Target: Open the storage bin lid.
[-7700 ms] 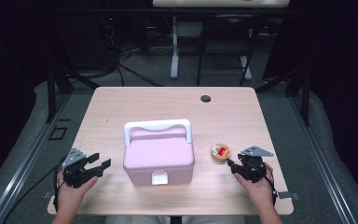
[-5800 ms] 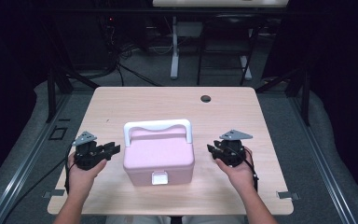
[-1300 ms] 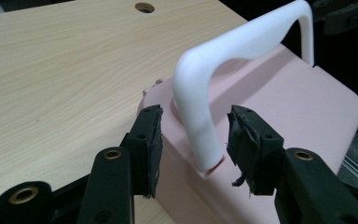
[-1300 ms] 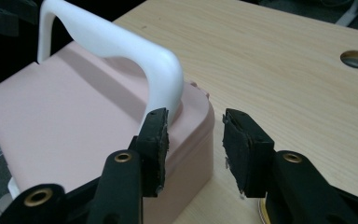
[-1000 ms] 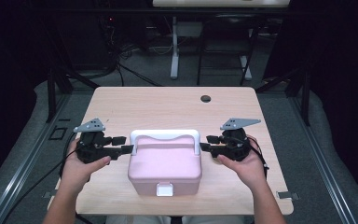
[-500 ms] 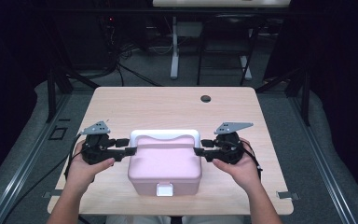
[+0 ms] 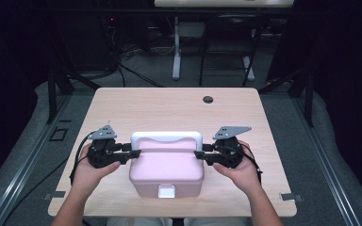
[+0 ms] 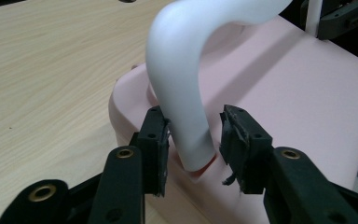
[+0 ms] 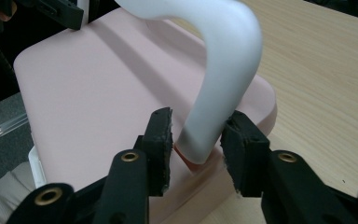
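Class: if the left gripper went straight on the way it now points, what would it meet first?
Most likely the white handle of the pink box: the left gripper already straddles its lower end.

Pink box (image 7: 167, 167), white handle (image 7: 166, 137), white latch (image 7: 166, 191); black tools; pale wood-grain desk (image 7: 169, 110).

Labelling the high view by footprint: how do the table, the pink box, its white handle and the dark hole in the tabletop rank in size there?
1. Table
2. Pink box
3. White handle
4. Hole, farthest from the camera, but clearly smallest.
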`<move>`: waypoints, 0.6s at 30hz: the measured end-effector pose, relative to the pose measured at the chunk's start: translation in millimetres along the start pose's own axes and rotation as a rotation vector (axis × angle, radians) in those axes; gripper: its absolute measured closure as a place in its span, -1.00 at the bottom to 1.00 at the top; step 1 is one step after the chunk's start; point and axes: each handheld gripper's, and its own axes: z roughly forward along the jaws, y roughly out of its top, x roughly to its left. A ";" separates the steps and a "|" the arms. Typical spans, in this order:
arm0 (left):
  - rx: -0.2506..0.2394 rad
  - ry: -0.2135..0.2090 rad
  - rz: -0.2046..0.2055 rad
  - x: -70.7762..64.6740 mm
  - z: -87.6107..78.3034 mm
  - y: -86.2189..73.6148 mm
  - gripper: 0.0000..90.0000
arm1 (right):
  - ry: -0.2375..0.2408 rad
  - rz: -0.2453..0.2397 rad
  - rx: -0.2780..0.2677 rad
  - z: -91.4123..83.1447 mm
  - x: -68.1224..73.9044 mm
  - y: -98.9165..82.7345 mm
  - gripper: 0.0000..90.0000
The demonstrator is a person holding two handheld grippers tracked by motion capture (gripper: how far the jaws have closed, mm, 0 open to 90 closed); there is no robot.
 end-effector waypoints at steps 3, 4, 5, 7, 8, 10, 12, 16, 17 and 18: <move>-0.004 0.018 0.014 -3.2 -0.2 -0.3 0.39 | -0.008 -0.020 -0.002 -0.2 2.3 -0.1 0.43; -0.004 0.019 0.018 -3.5 -0.8 -0.6 0.40 | -0.009 -0.025 -0.002 -0.4 2.7 -0.3 0.43; -0.010 0.020 0.015 -3.9 -0.9 -1.5 0.42 | -0.009 -0.030 -0.003 -0.7 2.9 -0.7 0.44; -0.016 0.020 0.017 -3.9 -2.0 -2.9 0.47 | -0.007 -0.040 -0.004 -1.7 3.1 -1.3 0.47; -0.019 0.020 0.016 -4.1 -2.2 -3.4 0.50 | -0.005 -0.042 -0.006 -2.0 2.9 -1.6 0.49; -0.022 0.020 0.016 -4.3 -2.9 -4.2 0.54 | -0.004 -0.043 -0.007 -2.5 2.9 -2.0 0.54; -0.025 0.023 0.017 -4.7 -3.4 -4.9 0.57 | -0.009 -0.041 -0.009 -2.7 3.0 -2.3 0.61; -0.039 0.018 0.004 -4.2 -3.7 -7.0 0.64 | -0.006 -0.038 -0.016 -2.8 2.8 -3.1 0.64; -0.037 0.018 0.006 -4.1 -4.1 -7.0 0.64 | -0.004 -0.037 -0.017 -2.9 2.8 -3.2 0.64; -0.037 0.019 0.004 -4.5 -4.0 -7.0 0.64 | -0.003 -0.035 -0.018 -3.0 2.8 -3.4 0.65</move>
